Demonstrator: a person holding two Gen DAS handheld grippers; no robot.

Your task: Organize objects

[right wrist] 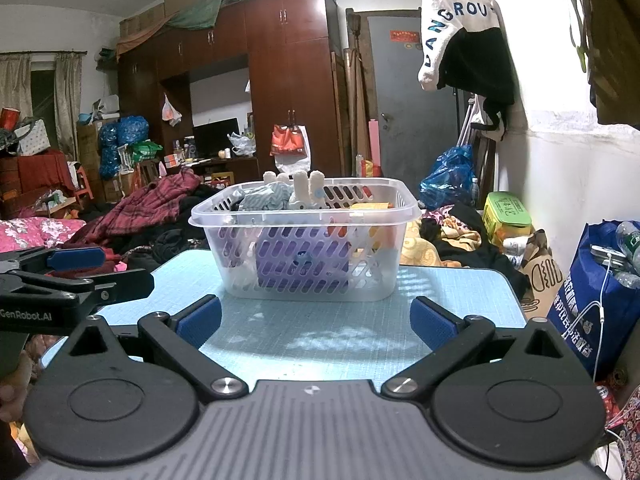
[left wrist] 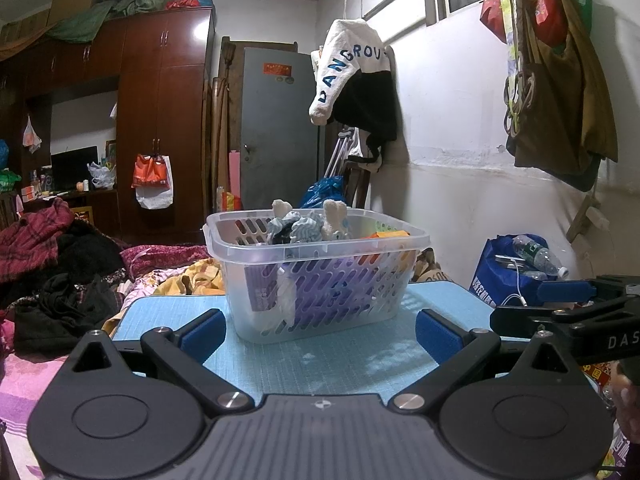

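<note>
A clear plastic basket (left wrist: 256,304) stands on the light blue table (left wrist: 344,364), a little beyond my fingers in both views; it also shows in the right wrist view (right wrist: 224,248). It holds rolled socks (left wrist: 308,228), a purple pack (left wrist: 312,292) and an orange item (left wrist: 390,234). My left gripper (left wrist: 320,332) is open and empty, low over the table in front of the basket. My right gripper (right wrist: 316,320) is open and empty beside it, also facing the basket. Each gripper shows at the edge of the other's view.
A bed with piled clothes (left wrist: 60,280) lies left of and behind the table. A blue bag with bottles (right wrist: 600,288) stands at the right by the white wall. A wooden wardrobe (right wrist: 288,80) and a grey door (left wrist: 276,128) are at the back.
</note>
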